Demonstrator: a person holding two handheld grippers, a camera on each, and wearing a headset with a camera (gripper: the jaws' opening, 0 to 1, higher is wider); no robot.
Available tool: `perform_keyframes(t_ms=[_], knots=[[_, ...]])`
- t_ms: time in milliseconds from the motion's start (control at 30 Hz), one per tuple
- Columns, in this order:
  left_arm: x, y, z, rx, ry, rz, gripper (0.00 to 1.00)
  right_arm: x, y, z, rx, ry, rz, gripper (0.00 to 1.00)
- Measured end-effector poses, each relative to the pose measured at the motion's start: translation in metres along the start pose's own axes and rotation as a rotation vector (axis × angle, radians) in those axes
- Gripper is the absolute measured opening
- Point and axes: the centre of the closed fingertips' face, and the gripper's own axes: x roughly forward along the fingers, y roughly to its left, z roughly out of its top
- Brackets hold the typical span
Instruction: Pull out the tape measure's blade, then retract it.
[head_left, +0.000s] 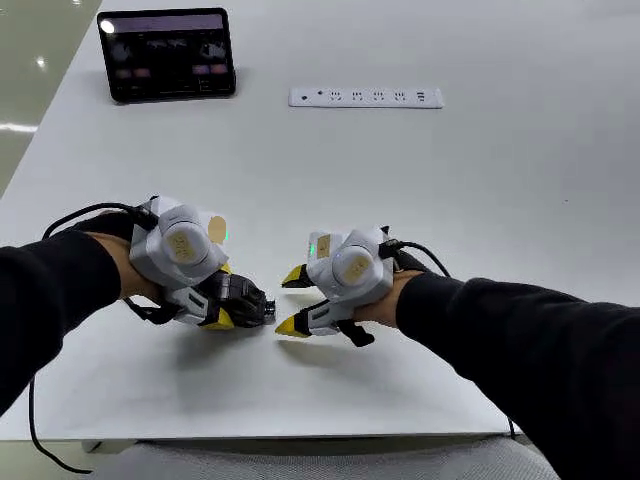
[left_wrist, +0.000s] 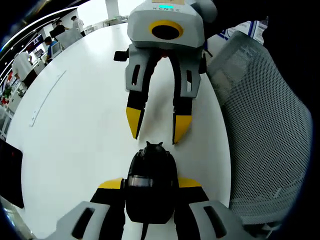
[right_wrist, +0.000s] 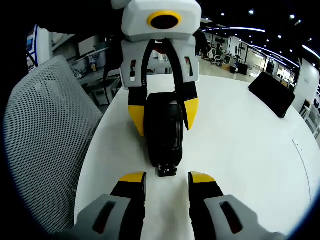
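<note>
A black, rounded tape measure case (head_left: 248, 297) is pinched between the yellow-tipped jaws of the left gripper (head_left: 228, 295). It is held just above the white table (head_left: 400, 180), close to the near edge and a little left of its middle. In the left gripper view, the case (left_wrist: 150, 172) is seen clamped on both sides by the left gripper (left_wrist: 150, 183), with its nose pointed away from the hand.

The right gripper (head_left: 292, 301) is held facing the left one, just beside it and also near the near edge. Its jaws are spread, and nothing is gripped between them. In the right gripper view, the small metal hook of the blade (right_wrist: 167, 170) is seen at the mouth of the case (right_wrist: 162, 135). The hook lies in the gap of the right gripper (right_wrist: 167, 177), with white table showing on either side of it. No length of blade is seen drawn from the case.

The spread yellow tips of the right gripper (left_wrist: 157, 127) are seen in the left gripper view just beyond the nose of the case.

A black tablet with a dark screen (head_left: 167, 53) is propped near the far left corner of the table. A long white power strip (head_left: 365, 97) lies toward the far edge, well apart from the grippers. A grey mesh chair back (left_wrist: 265, 125) is seen past the near edge.
</note>
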Motion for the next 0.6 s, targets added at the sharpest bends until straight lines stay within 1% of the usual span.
perform_keyframes(t_ms=[133, 233, 367, 400, 433, 467, 500, 600], knots=[[0.000, 0.000, 0.000, -0.003, -0.009, 0.000, 0.34, 0.008, 0.002, -0.002, 0.000, 0.029, 0.021, 0.24], [0.000, 0.000, 0.000, 0.004, -0.008, -0.006, 0.34, 0.012, 0.001, -0.002, -0.006, 0.038, 0.025, 0.17], [0.000, 0.000, 0.000, 0.006, -0.007, -0.004, 0.34, 0.015, 0.001, 0.001, -0.010, 0.035, 0.036, 0.15], [0.000, 0.000, 0.000, 0.001, -0.006, -0.004, 0.34, 0.015, 0.003, -0.002, -0.032, 0.054, 0.053, 0.14], [0.000, 0.000, 0.000, 0.001, -0.005, -0.004, 0.34, 0.016, 0.003, -0.002, -0.035, 0.054, 0.051, 0.13], [0.000, 0.000, 0.000, 0.001, -0.003, -0.004, 0.34, 0.016, 0.002, -0.003, -0.018, 0.054, 0.052, 0.12], [0.000, 0.001, 0.000, 0.001, -0.003, -0.005, 0.34, 0.016, 0.002, -0.003, 0.020, 0.055, 0.057, 0.11], [-0.001, 0.001, -0.001, -0.001, -0.003, -0.006, 0.34, 0.015, 0.002, -0.003, -0.011, 0.058, 0.061, 0.09]])
